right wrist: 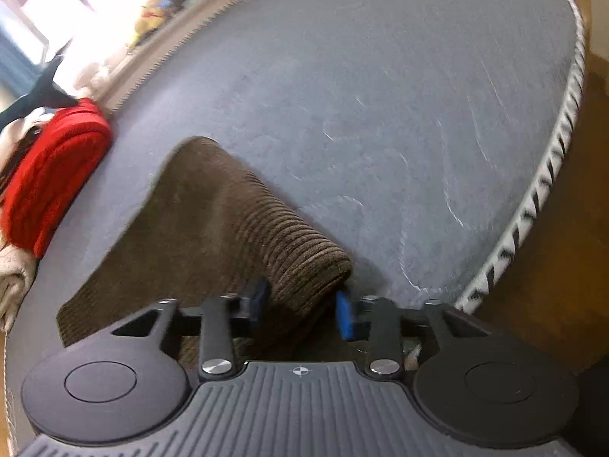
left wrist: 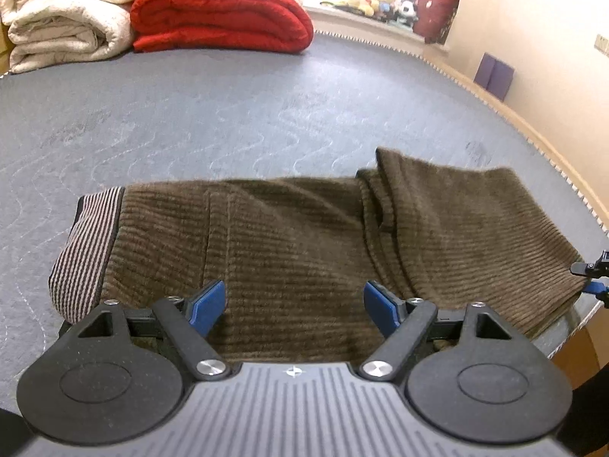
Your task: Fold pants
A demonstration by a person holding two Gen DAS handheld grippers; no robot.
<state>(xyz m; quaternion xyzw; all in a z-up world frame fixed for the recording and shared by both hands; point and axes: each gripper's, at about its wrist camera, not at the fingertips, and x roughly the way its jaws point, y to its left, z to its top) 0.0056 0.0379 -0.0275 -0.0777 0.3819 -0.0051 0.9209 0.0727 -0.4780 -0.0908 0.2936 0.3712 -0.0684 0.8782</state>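
The pants [left wrist: 289,243], brown and ribbed, lie across the near part of a grey mattress [left wrist: 228,114], folded over so that one layer overlaps another toward 3 o'clock in the left wrist view. Their striped waistband [left wrist: 82,255] sits at 9 o'clock in that view. The left gripper [left wrist: 294,306] hovers over the middle of the pants with its blue pads standing wide apart; nothing is between them but the cloth lying below, and I cannot tell whether the pads touch it. At the 3 o'clock edge of the same view the tip of the right gripper [left wrist: 592,278] shows at the end of the pants.

In the right wrist view the right gripper [right wrist: 302,310] has its pads drawn in narrow on a rolled fold of the pants [right wrist: 213,228], the cloth bunched between them at 6 o'clock. The rest of the cloth runs off toward 10 o'clock.

A red quilt [left wrist: 224,11] and a cream blanket [left wrist: 64,11] are stacked at 11 o'clock on the far side of the mattress, well apart from the pants
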